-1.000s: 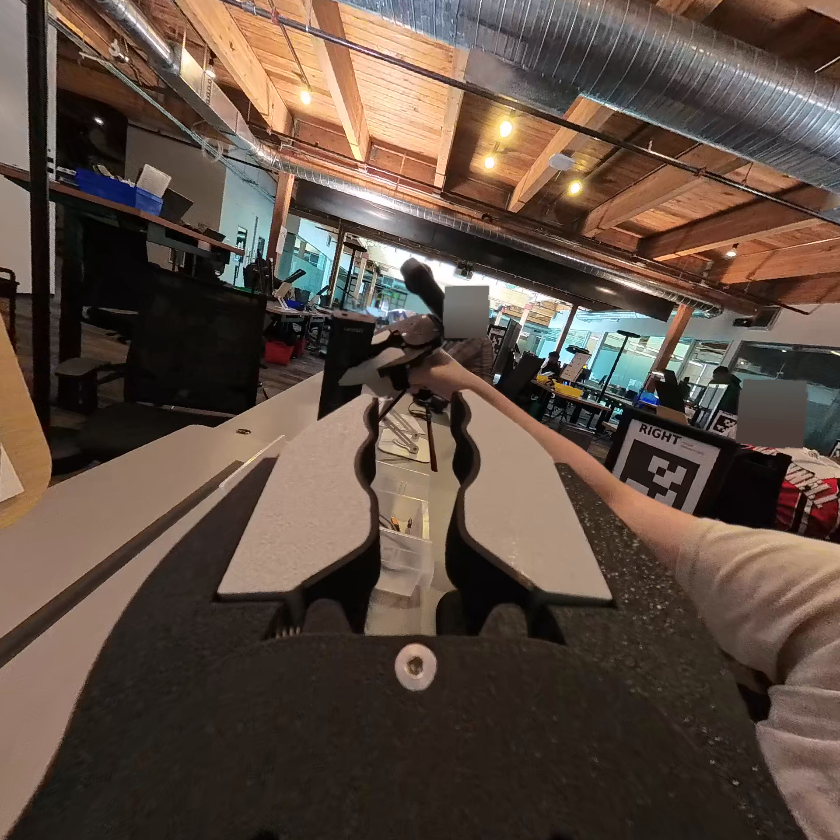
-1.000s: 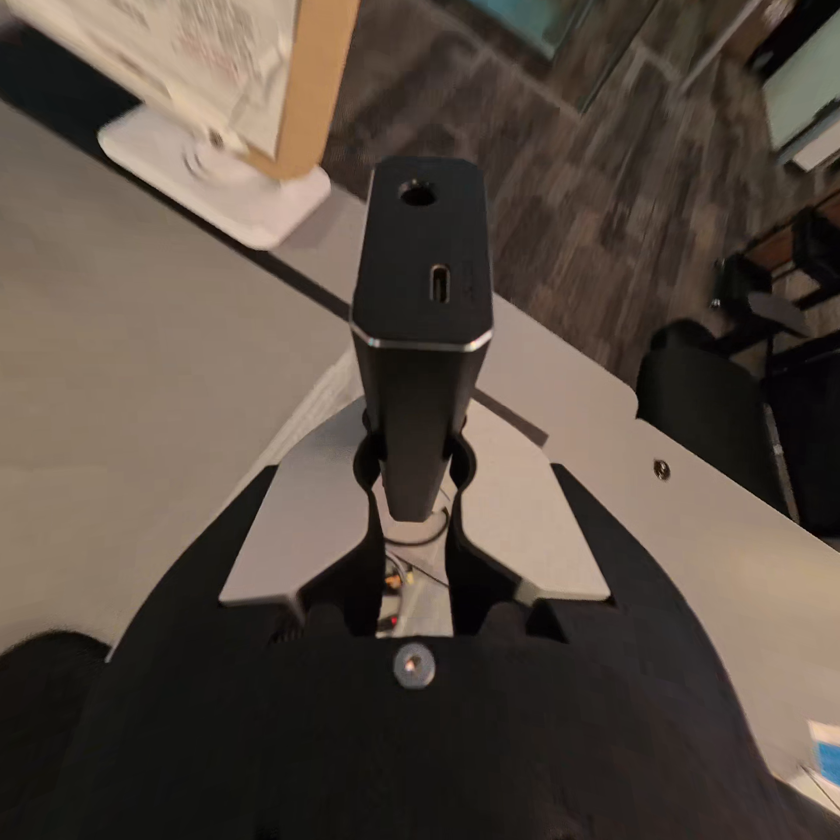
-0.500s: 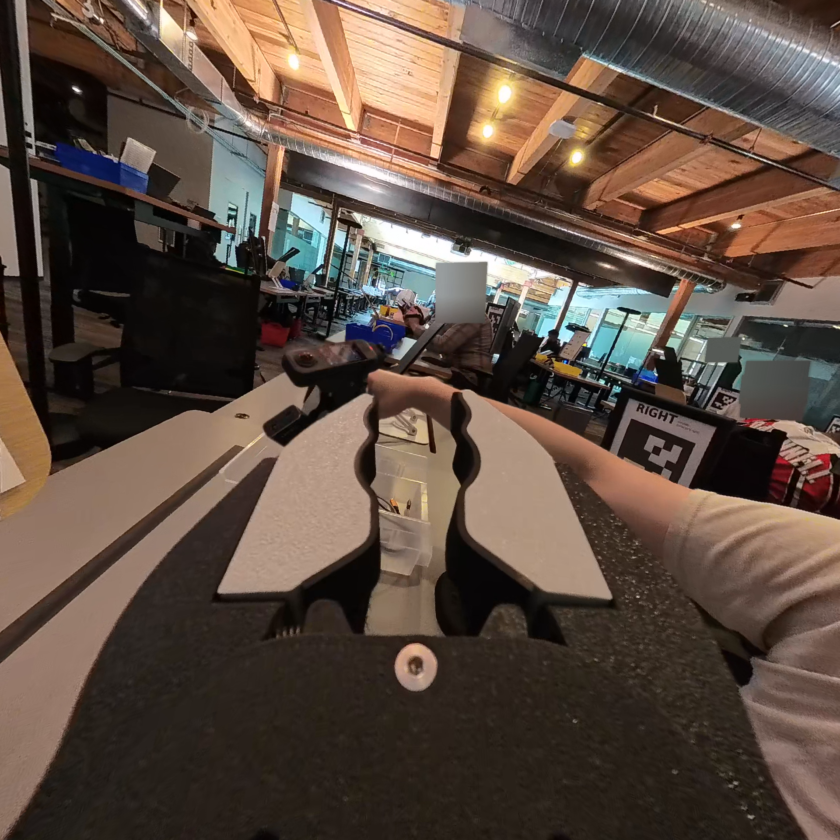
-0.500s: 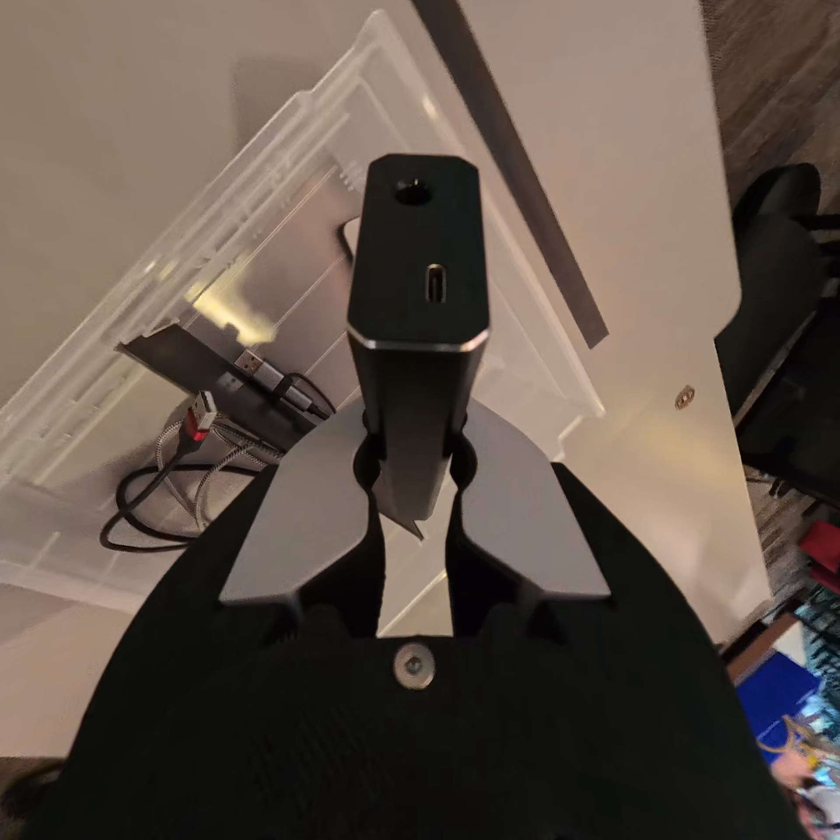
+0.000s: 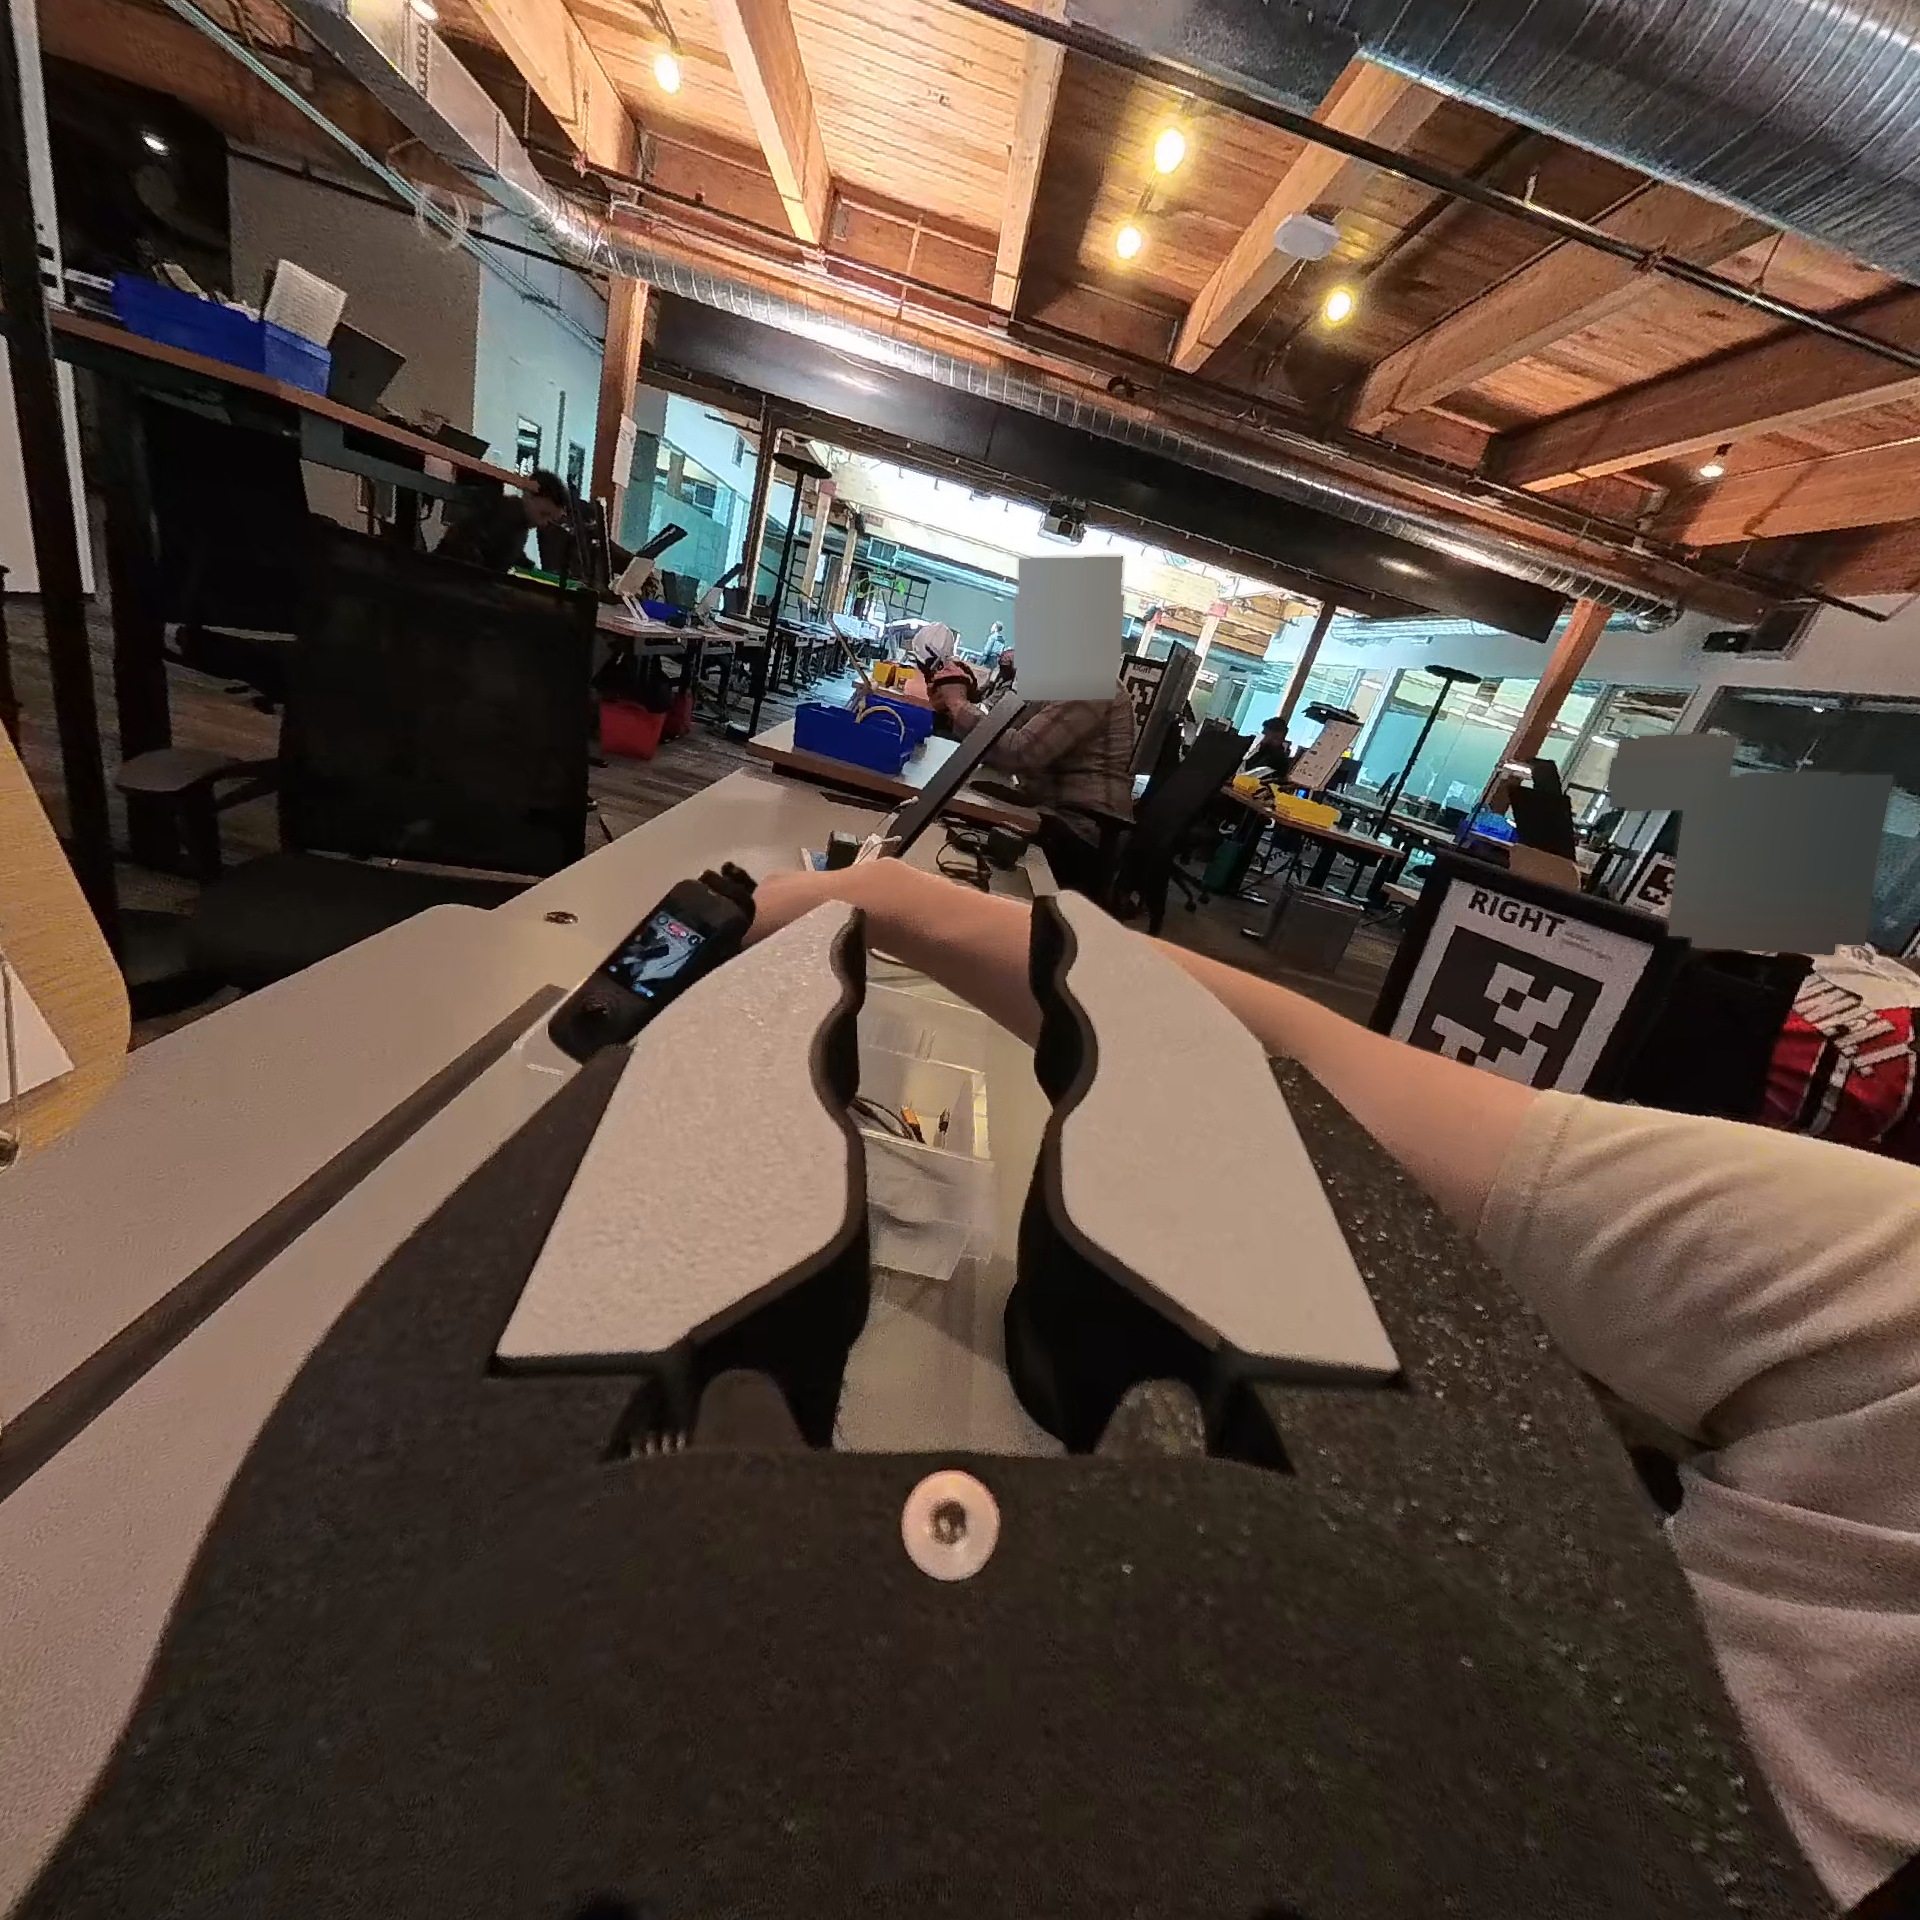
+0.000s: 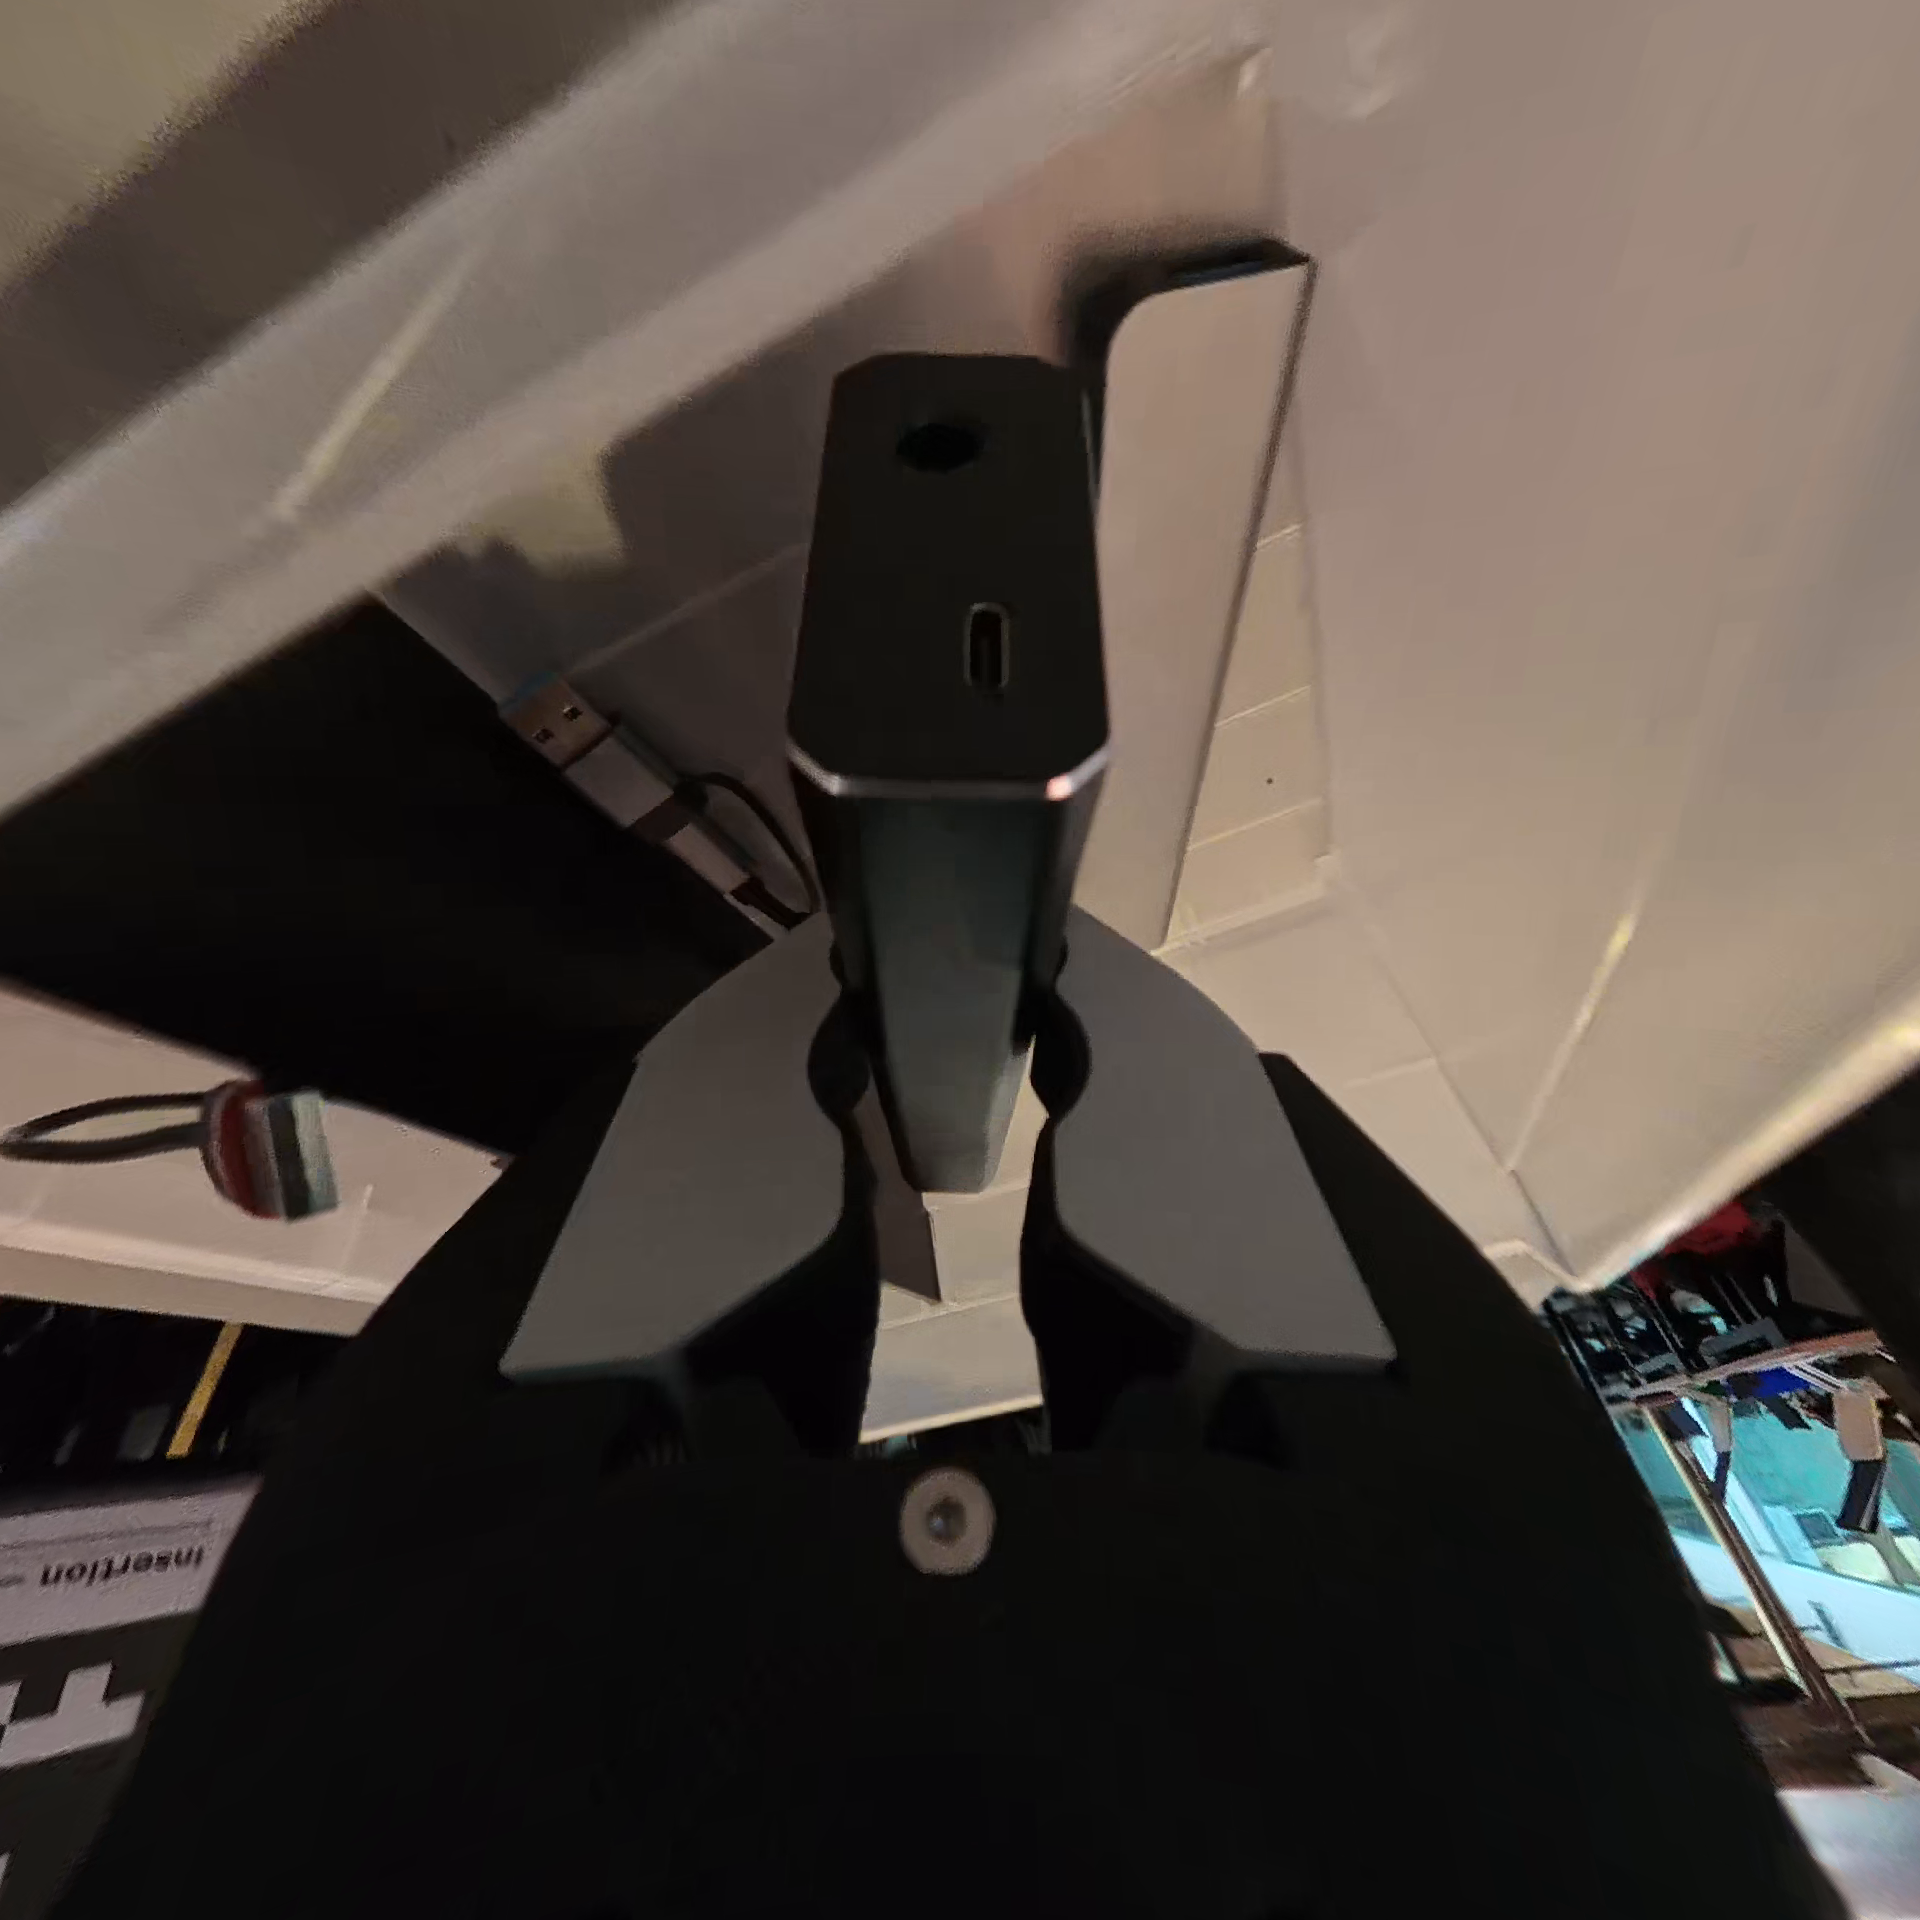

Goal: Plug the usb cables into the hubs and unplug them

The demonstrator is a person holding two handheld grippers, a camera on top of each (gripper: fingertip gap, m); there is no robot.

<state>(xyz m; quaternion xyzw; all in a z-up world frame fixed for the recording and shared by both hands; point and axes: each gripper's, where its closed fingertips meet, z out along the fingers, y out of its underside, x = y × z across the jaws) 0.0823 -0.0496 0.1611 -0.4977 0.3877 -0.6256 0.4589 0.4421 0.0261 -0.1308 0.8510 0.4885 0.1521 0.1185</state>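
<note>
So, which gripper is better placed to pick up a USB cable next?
The left gripper: its jaws are open and empty, pointing toward the clear bin. The right gripper is shut on the black hub, so it cannot take a cable.

Lettering on black-and-white marker board (image 5: 1519, 992), white label (image 6: 99, 1579) (upside down)

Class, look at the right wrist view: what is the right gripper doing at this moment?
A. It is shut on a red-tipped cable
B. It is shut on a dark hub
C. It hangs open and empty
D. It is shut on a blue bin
B: the right gripper has its fingers pressed against both sides of the dark hub, which juts forward over the clear plastic bin.
</note>
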